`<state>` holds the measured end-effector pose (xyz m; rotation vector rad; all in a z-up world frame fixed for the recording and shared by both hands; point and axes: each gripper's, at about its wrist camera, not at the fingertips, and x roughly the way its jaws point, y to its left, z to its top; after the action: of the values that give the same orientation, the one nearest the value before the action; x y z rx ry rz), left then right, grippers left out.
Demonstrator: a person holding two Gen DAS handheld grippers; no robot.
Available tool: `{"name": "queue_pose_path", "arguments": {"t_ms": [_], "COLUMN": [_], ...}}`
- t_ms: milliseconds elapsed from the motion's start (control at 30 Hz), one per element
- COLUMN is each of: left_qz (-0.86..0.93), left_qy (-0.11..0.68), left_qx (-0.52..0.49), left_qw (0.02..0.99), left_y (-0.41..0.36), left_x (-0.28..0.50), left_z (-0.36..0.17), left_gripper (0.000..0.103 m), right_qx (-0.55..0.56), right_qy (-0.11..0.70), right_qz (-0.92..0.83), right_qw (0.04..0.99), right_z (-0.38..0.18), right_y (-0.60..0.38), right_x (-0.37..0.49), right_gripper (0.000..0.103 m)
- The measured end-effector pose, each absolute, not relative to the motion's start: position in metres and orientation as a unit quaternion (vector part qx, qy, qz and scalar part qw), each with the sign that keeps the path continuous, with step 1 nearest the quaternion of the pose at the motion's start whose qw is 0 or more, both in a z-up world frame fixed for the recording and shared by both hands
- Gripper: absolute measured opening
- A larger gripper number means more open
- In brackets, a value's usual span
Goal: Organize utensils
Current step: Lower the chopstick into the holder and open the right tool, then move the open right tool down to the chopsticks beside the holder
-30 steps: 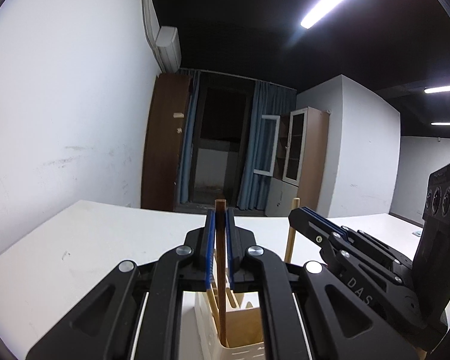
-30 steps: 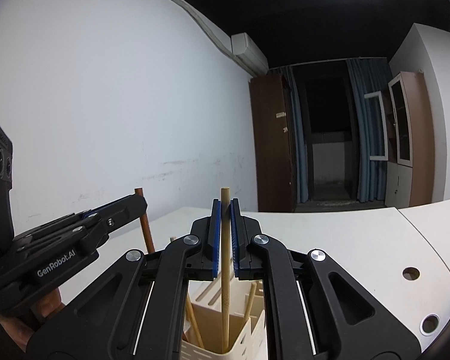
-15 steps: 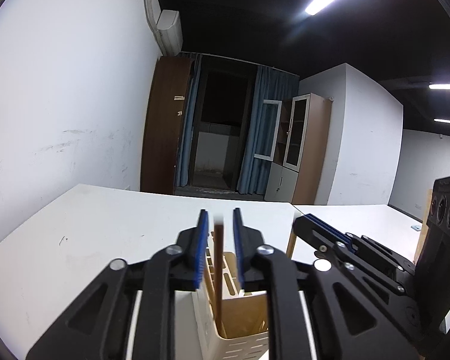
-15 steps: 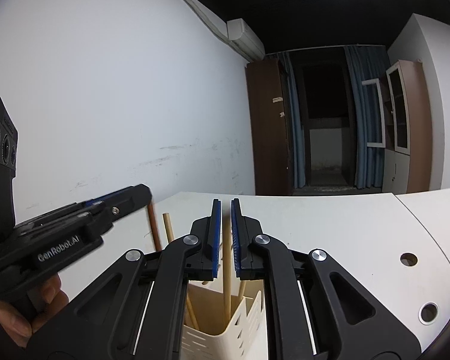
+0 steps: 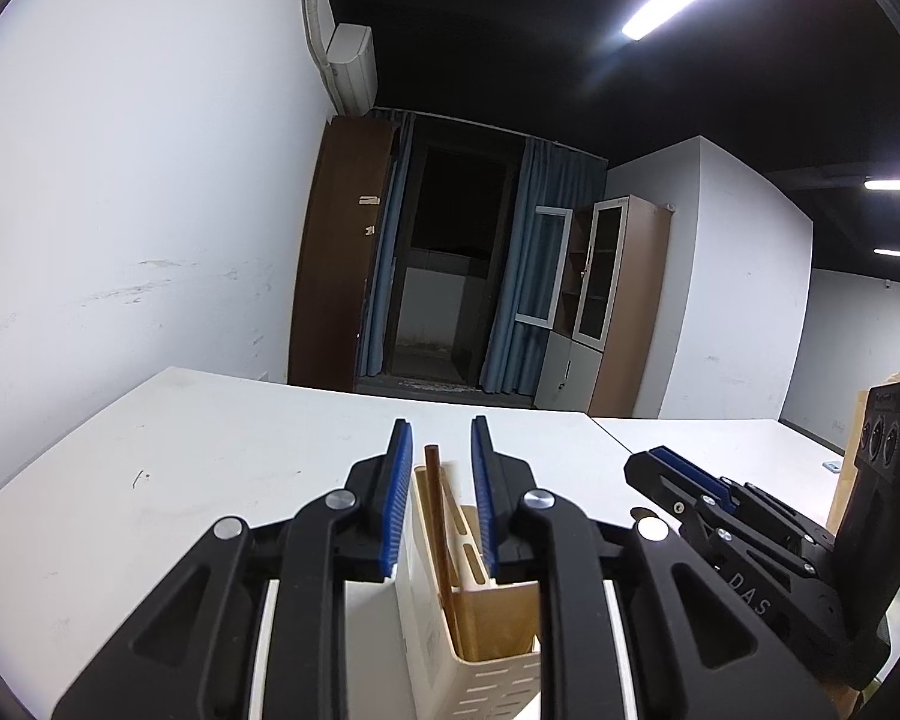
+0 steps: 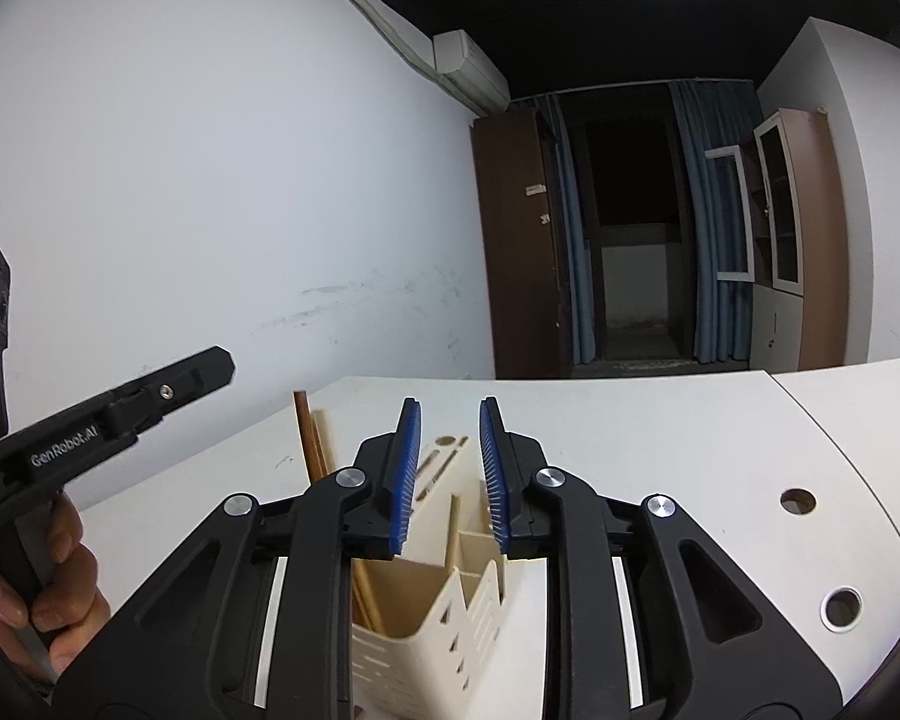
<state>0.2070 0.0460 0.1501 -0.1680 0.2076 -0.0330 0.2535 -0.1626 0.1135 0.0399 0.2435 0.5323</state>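
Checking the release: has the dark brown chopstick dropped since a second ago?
Yes. The dark brown chopstick sank lower into the cream holder; the left claw has just been opening, pads clear of it.

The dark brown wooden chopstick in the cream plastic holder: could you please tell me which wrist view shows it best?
The left wrist view: the dark brown wooden chopstick stands centred between the open left claw, visible from its tip down into the cream plastic holder. The right wrist view shows only its upper part, left of the right claw.
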Motion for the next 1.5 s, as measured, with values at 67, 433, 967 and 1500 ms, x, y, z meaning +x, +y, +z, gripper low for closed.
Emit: {"name": "queue_pose_path", "arguments": {"t_ms": [67,433,967,1500], "left_qz": [-0.017,-0.006,0.000,-0.025], "left_qy": [0.109,0.157,0.284,0.385], "left_qx": [-0.083,-0.055,-0.031,-0.015], "left_qw": [0.990,0.986,0.958,0.922], "left_y": [0.044,0.046,0.050,0.043], "left_x": [0.204,0.180,0.191,0.214], "left_z": [0.153,0.146,0.091,0.029], "left_gripper": [0.027,0.032,0.037,0.037], "right_qx": [0.020,-0.005,-0.029,-0.057], "right_qy": [0.137,0.189,0.278,0.417], "right_qz": [0.258,0.247,0.243,0.229], "right_qw": [0.956,0.950,0.929,0.878], "right_z": [0.109,0.094,0.050,-0.006], "right_y": [-0.166,-0.167,-0.167,-0.144], "right_x": [0.250,0.221,0.181,0.178], "right_gripper": [0.020,0.029,0.041,0.042]}}
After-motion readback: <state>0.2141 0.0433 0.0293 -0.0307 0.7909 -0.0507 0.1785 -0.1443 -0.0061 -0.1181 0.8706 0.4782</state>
